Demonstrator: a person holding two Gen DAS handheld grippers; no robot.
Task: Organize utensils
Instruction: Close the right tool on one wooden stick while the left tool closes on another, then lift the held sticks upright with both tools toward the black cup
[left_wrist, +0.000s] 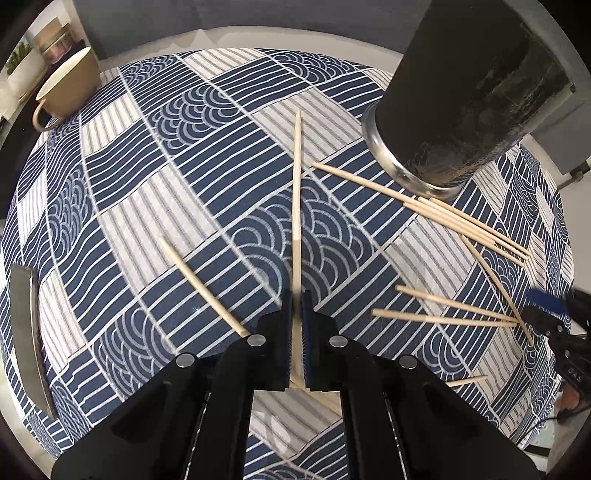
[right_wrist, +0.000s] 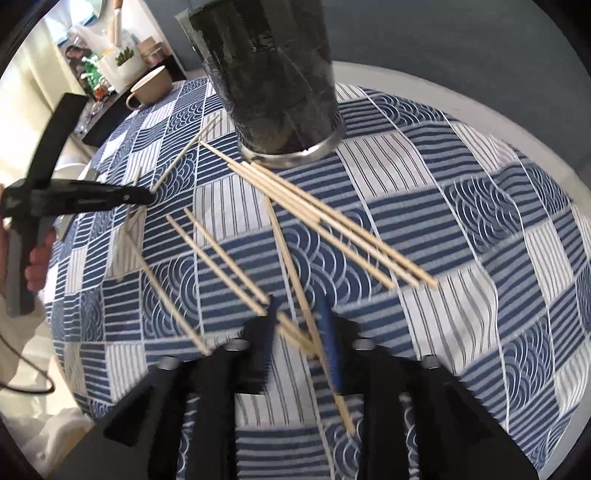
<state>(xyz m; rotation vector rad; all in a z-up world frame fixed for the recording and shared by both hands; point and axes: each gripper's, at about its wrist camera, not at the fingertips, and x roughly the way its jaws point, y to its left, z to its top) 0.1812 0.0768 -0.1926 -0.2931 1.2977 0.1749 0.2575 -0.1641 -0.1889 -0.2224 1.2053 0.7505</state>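
Patterned tablecloth (left_wrist: 207, 155): dark cup (left_wrist: 465, 92), contents unseen

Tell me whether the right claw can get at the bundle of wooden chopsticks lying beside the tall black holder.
Probably yes. The right claw stands open, and the chopstick bundle lies flat just ahead on the cloth; only one loose crossing chopstick lies between.

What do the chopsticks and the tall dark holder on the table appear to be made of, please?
The chopsticks: pale, matt, uniform tan sticks, likely bamboo or light wood. The holder: a dark, scuffed, dull wall with a bright reflective band at its base, so probably metal with a dark coating or wrap; the look leaves that open.
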